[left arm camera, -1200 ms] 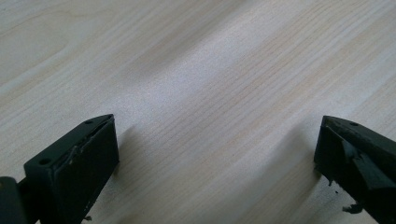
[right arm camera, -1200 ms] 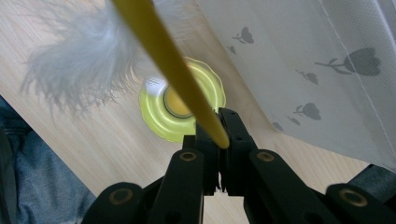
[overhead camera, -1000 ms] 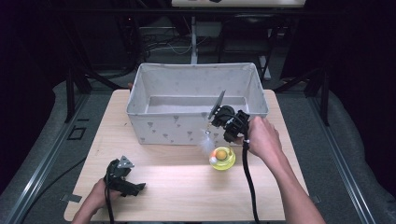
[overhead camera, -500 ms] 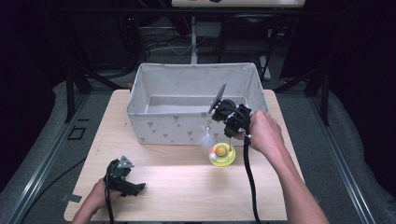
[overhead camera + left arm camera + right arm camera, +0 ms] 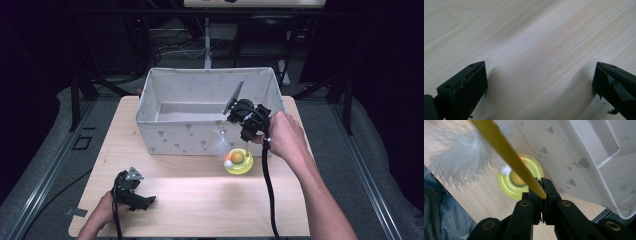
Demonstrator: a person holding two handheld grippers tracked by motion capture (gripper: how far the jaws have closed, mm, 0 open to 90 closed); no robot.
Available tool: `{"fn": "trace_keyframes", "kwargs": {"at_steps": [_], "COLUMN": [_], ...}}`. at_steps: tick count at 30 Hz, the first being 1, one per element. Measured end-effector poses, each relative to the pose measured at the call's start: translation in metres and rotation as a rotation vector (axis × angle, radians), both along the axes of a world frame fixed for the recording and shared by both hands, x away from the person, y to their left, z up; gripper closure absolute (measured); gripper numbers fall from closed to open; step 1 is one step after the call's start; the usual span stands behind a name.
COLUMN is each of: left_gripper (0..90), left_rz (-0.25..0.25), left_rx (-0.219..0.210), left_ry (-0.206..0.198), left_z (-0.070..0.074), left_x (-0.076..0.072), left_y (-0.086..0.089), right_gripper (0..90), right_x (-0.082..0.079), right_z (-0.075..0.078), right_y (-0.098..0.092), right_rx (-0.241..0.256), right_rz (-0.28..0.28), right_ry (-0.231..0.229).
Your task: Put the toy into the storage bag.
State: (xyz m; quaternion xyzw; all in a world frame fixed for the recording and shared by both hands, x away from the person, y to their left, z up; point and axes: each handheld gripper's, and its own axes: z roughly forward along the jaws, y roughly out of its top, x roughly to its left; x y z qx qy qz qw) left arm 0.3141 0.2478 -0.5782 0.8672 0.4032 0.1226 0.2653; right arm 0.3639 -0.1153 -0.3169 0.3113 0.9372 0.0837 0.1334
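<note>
The bin stood at the table's back; the dish lay just before its right end.

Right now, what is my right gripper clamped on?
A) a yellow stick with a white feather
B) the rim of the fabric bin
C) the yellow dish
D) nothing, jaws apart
A: the right gripper has its jaws shut on the yellow stick with the white feather, above the yellow dish.

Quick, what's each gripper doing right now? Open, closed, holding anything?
Left gripper: open, holding nothing, low over the bare table.
Right gripper: closed on the yellow stick of a white feather toy, beside the fabric bin.
</note>
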Motion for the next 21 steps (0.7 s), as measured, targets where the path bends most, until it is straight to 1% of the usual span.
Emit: {"fn": "trace_keyframes", "kwargs": {"at_steps": [1,2,3,4,5,6,8,11,15,16,21], "left_gripper": [0.0,0.0,0.0,0.0,0.0,0.0,0.0,0.0,0.0,0.0,0.0], "left_rz": [0.000,-0.001,-0.001,-0.001,-0.001,-0.001,-0.001,-0.001,-0.001,-0.001,0.000], "left_rx": [0.000,0.002,0.002,0.002,0.002,0.002,0.002,0.002,0.002,0.002,0.002], "left_ry": [0.000,-0.001,-0.001,-0.001,-0.001,-0.001,-0.002,-0.001,-0.001,0.000,-0.001], "left_z": [0.000,0.000,0.000,0.000,0.000,0.000,0.000,0.000,0.000,0.000,0.000], "left_x": [0.000,0.000,0.000,0.000,0.000,0.000,0.000,0.000,0.000,0.000,0.000], "left_y": [0.000,0.000,0.000,0.000,0.000,0.000,0.000,0.000,0.000,0.000,0.000], "right_gripper": [87.7,87.7,87.7,87.7,87.7,87.7,87.7,87.7,87.7,87.7,87.7], "right_x": [0.000,0.000,0.000,0.000,0.000,0.000,0.000,0.000,-0.001,-0.001,0.000], "right_z": [0.002,0.003,0.006,0.006,0.009,0.010,0.014,0.019,0.026,0.027,0.033], "right_y": [0.000,0.000,0.000,0.000,0.000,0.000,0.000,0.000,0.000,0.000,0.000], "right_rx": [-0.010,0.000,-0.012,0.001,-0.017,-0.006,-0.016,-0.006,-0.018,-0.013,-0.018], "right_rz": [0.002,-0.001,0.002,-0.001,0.003,0.000,0.003,-0.005,-0.003,-0.004,-0.005], "right_ry": [-0.004,-0.006,-0.007,-0.013,-0.016,-0.017,-0.023,-0.030,-0.035,-0.039,-0.048]}}
